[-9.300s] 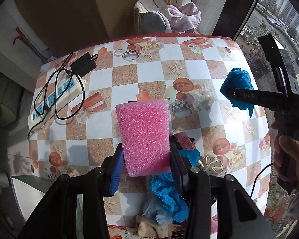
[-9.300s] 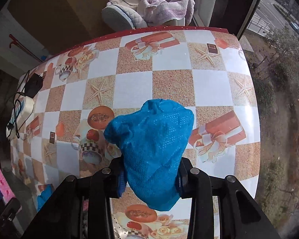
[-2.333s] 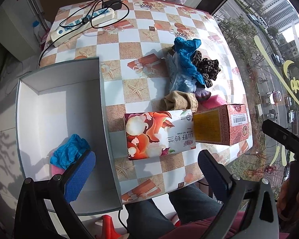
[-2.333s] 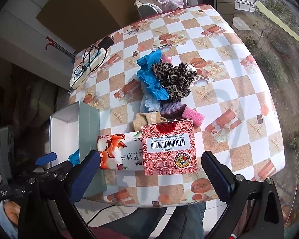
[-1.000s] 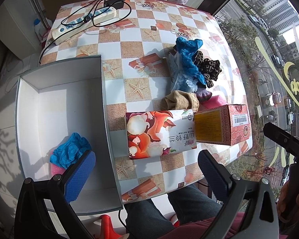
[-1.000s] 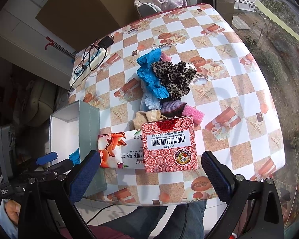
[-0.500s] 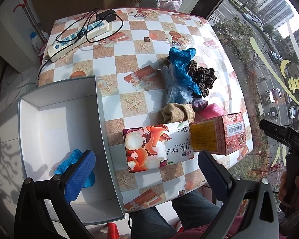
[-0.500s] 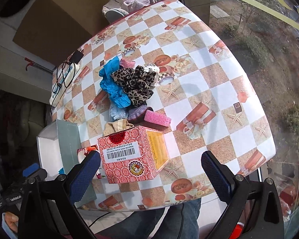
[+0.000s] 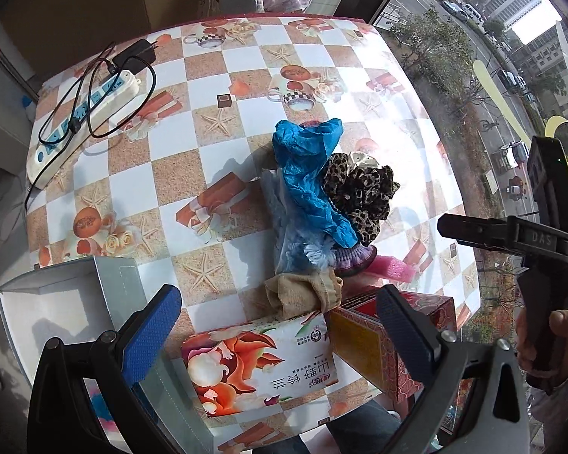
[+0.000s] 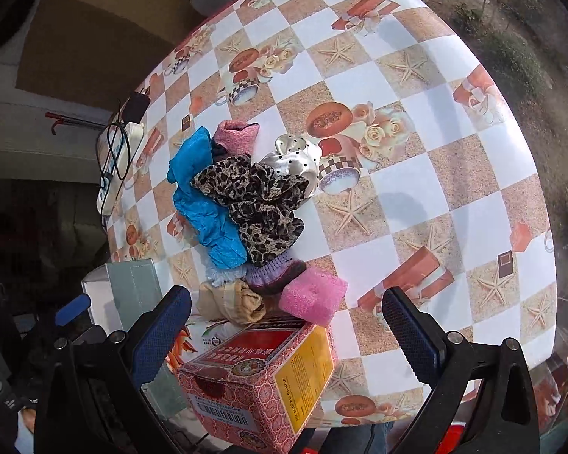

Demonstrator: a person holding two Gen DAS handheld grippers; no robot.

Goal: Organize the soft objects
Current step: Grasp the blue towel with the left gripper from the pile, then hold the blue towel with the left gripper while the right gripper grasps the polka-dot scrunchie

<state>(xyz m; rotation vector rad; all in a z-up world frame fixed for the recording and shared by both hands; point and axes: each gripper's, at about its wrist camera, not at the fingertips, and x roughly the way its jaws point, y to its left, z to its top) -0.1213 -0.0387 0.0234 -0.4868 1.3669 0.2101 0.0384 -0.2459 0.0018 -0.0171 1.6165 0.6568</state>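
Left hand-held gripper [image 9: 276,325] released, nothing between the pads; right hand-held gripper [image 10: 287,325] likewise spread and empty. Nearest on the worktop [image 10: 416,189]: red patterned box [image 10: 261,382], floral box [image 9: 261,363], grey bin [image 9: 56,310] at left edge. Just beyond, touching: pink foam block [image 10: 314,300], beige cloth [image 10: 231,302]. Farther: leopard fabric [image 10: 257,200] beside blue glove [image 10: 204,208]. Far left: power strip [image 9: 83,113].

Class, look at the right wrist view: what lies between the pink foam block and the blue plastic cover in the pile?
Between the pink foam block and the blue plastic cover lie a purple knitted piece and part of the leopard-print fabric, shown clearest in the right wrist view.
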